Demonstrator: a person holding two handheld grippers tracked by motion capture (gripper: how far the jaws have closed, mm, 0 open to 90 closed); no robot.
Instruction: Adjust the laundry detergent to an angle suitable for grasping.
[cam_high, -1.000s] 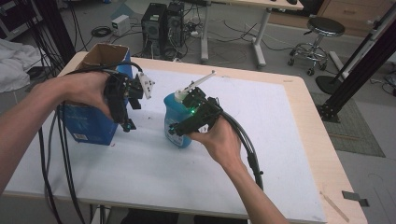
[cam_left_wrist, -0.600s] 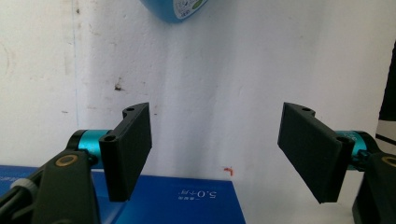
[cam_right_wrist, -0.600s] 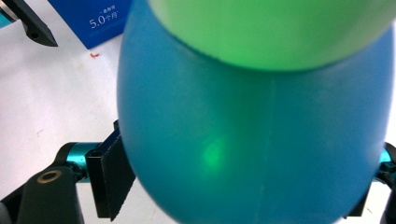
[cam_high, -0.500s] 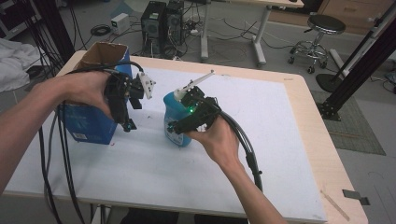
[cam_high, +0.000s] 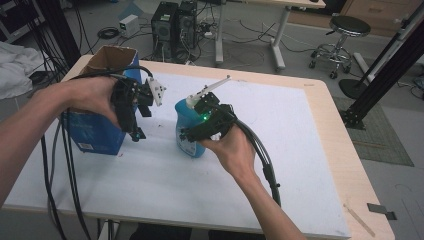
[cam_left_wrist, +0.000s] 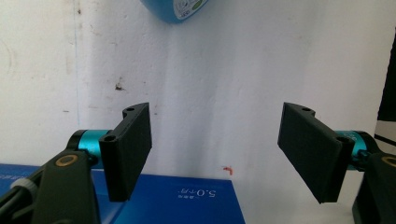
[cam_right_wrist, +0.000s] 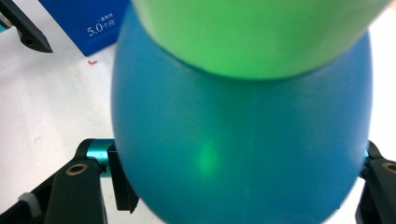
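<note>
A blue bottle (cam_high: 189, 131) with a white pump top stands upright on the white table cover (cam_high: 300, 130). My right gripper (cam_high: 192, 134) reaches it from the right. Its jaws have just been closing, and in the right gripper view the pads lie against both sides of the bottle (cam_right_wrist: 243, 140). My left gripper (cam_high: 140, 122) hangs open just left of the bottle, in front of a blue carton (cam_high: 95, 130), jaws pointing down. Nothing sits between the left gripper's (cam_left_wrist: 217, 154) black pads (cam_left_wrist: 133, 149); below them are bare table, the carton's edge (cam_left_wrist: 177, 200) and the bottle's base (cam_left_wrist: 175, 8).
The open-topped carton stands at the table's left rear corner. Cables trail from both grippers over the front edge. Beyond the table are computer towers (cam_high: 175, 25), a stool (cam_high: 345, 30) and a black frame post (cam_high: 390, 65) at the right.
</note>
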